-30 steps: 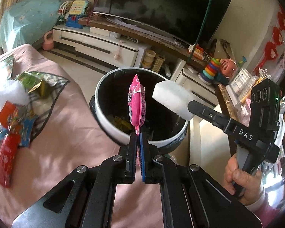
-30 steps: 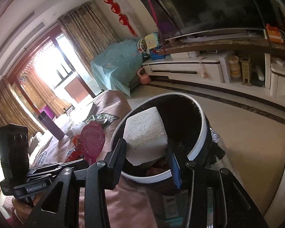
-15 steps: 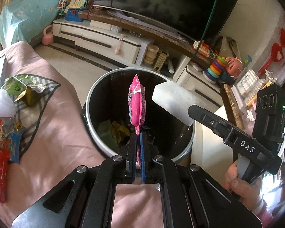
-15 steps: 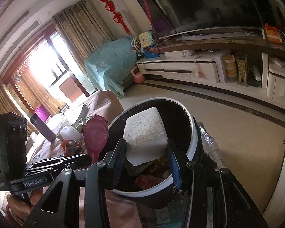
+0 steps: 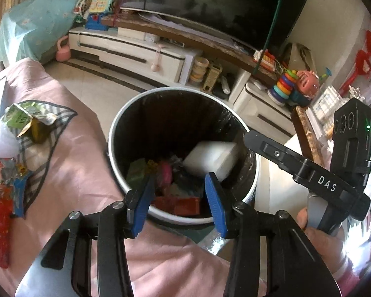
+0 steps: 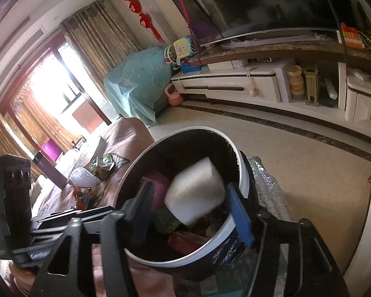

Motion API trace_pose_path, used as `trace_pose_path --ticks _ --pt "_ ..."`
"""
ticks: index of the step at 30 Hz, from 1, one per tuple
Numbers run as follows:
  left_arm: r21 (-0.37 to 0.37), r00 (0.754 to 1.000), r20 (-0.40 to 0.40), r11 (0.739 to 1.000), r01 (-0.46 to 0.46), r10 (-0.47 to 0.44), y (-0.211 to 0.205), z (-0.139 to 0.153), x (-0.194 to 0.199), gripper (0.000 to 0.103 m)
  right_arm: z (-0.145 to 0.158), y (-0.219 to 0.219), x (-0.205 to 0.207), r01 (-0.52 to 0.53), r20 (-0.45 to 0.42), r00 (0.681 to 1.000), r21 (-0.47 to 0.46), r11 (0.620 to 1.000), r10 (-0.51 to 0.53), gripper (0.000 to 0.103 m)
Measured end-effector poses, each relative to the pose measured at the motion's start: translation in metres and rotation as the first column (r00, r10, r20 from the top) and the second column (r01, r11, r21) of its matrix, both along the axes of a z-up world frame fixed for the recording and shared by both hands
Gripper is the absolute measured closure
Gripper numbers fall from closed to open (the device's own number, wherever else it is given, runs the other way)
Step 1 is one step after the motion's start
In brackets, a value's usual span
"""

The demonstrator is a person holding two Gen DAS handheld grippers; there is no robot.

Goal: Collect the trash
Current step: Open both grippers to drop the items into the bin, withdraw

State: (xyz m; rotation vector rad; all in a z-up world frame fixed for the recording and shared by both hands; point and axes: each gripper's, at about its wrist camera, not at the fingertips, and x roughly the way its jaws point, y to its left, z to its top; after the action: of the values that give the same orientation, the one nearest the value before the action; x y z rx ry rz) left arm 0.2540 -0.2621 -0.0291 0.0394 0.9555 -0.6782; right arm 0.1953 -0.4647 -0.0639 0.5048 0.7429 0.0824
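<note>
Two grippers hang over the same bin, both w/ jaws apart and nothing between the pads; both have just been opening. Left gripper point(image 5: 178, 198): blue pads spread, empty gap, pointing down into the trash bin point(image 5: 116, 133), whose white rim sits just ahead of and below the tips. Straight past the left tips, at the bin bottom, lies the pink wrapper point(image 5: 165, 177) among other scraps, w/ a green packet point(image 5: 137, 170) a bit to the left of it and a red packet point(image 5: 185, 204) closest to the tips. Right gripper point(image 6: 190, 210): jaws wide, and the white foam block point(image 6: 195, 193) shows in the gap between them, blurred, inside the bin, touching neither pad as far as I can tell. From the left wrist view the block sits ahead and right of the left tips, leaning on the bin's inner wall. A hand point(image 5: 319, 237) grips the right gripper's handle at the right edge. To the left of the left gripper, a pink cloth point(image 5: 69, 173) covers the surface next to the bin; more trash is left on it: red wrapper point(image 5: 0, 232), crumpled green wrapper point(image 5: 24, 121), white wad point(image 5: 0, 141), on a grey plaid cloth point(image 5: 54, 133). Farther out: pale floor, then a white TV cabinet point(image 5: 126, 52) w/ a big dark TV point(image 5: 222, 5) above it.
</note>
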Motion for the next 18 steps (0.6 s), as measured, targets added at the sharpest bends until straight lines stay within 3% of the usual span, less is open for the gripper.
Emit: trace_pose_path --ticks 4,5,10,18 --pt "-0.014 0.999 -0.006 0.999 -0.039 0.039 0.021 -0.001 -0.005 0.057 0.003 0.003 -0.006 0.007 0.014 1.0 0.012 1.0 -0.007 0.028" --pt "-0.013 0.998 0.0 0.998 -0.06 0.06 0.03 -0.002 -0.009 0.052 0.005 0.005 -0.008 0.008 0.02 1.0 0.015 1.0 -0.009 0.027" --pt "-0.023 0.991 -0.001 0.991 -0.133 0.133 0.068 -0.008 -0.023 0.048 0.011 0.02 -0.015 -0.009 0.043 0.999 0.034 0.999 0.008 0.009" --pt "-0.025 0.968 -0.001 0.968 -0.251 0.251 0.134 -0.017 -0.048 0.048 0.017 0.072 -0.025 -0.107 0.073 0.992 0.019 0.994 0.105 0.006"
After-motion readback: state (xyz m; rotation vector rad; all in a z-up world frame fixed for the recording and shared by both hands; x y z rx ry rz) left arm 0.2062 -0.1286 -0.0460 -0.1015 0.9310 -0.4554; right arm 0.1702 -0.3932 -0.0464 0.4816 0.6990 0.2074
